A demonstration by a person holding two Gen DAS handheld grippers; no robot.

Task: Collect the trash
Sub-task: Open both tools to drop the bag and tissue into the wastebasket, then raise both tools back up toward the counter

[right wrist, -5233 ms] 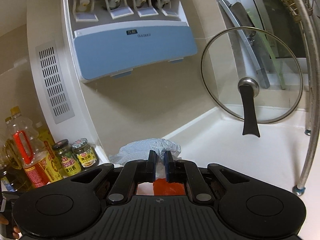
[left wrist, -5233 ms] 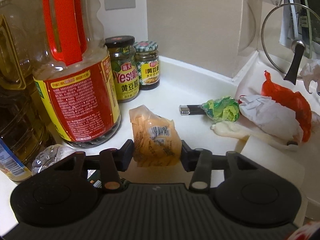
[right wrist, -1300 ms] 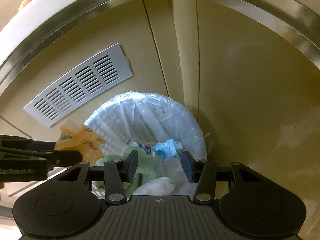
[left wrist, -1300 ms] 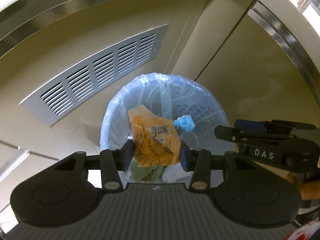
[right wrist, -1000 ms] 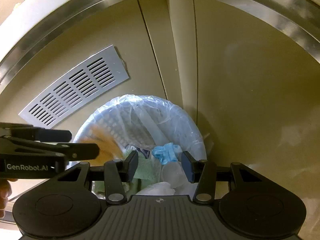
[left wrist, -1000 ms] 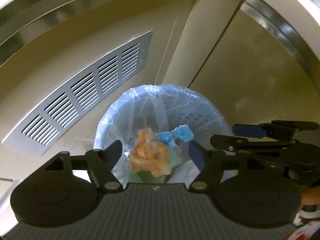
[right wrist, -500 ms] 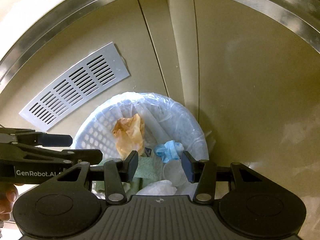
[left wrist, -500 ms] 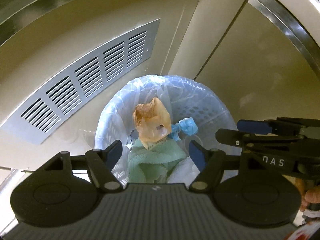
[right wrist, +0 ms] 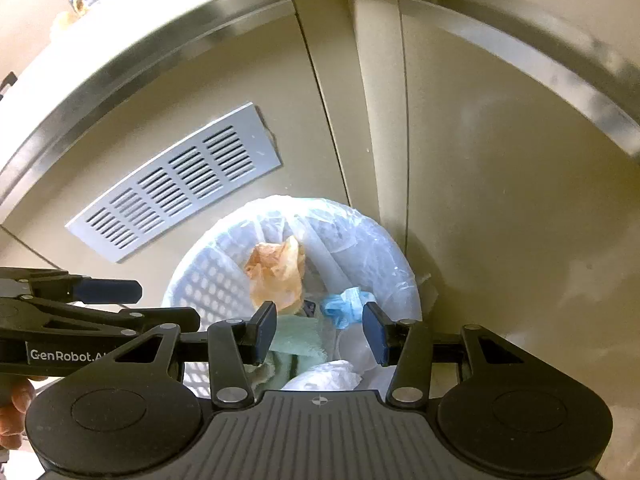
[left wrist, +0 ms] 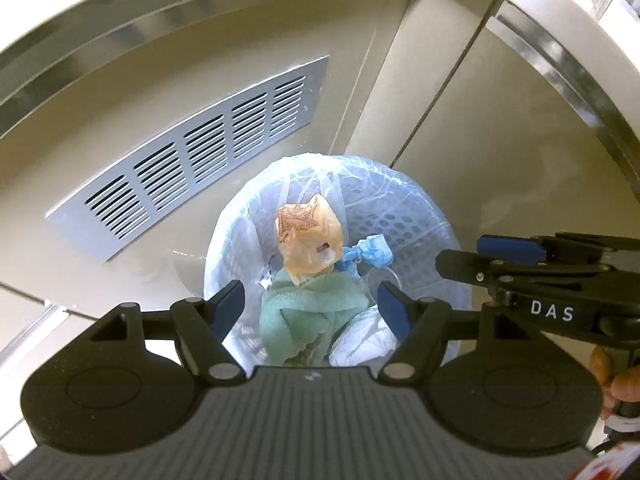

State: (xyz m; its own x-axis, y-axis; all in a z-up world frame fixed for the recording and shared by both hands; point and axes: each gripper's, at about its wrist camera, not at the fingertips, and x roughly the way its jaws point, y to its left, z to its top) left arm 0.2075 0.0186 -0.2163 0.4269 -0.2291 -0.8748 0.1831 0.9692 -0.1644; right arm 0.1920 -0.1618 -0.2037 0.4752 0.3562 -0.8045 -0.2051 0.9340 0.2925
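A round white basket bin [left wrist: 420, 216] [right wrist: 200, 276] lined with a clear blue-tinted bag stands on the floor below both grippers. An orange plastic wrapper [left wrist: 310, 238] [right wrist: 276, 276] lies inside it on top of a green cloth [left wrist: 312, 312] [right wrist: 296, 340], beside a crumpled blue piece [left wrist: 370, 254] [right wrist: 344, 306] and white paper [left wrist: 360, 340] [right wrist: 324, 376]. My left gripper [left wrist: 311, 310] hangs open above the bin with nothing between its fingers. My right gripper [right wrist: 320, 332] is also open and empty over the bin, and shows side-on at the right of the left wrist view.
Beige cabinet fronts rise behind the bin, with a grey louvred vent panel [left wrist: 192, 156] [right wrist: 176, 196] to its left. A steel-edged counter lip [right wrist: 140, 56] curves overhead. A hand [right wrist: 14, 412] grips the left gripper's handle at the lower left.
The orange wrapper, held in my left gripper earlier, was let go and dropped into the bin; it now rests on the green cloth. The left gripper has drifted slightly; the right stayed still.
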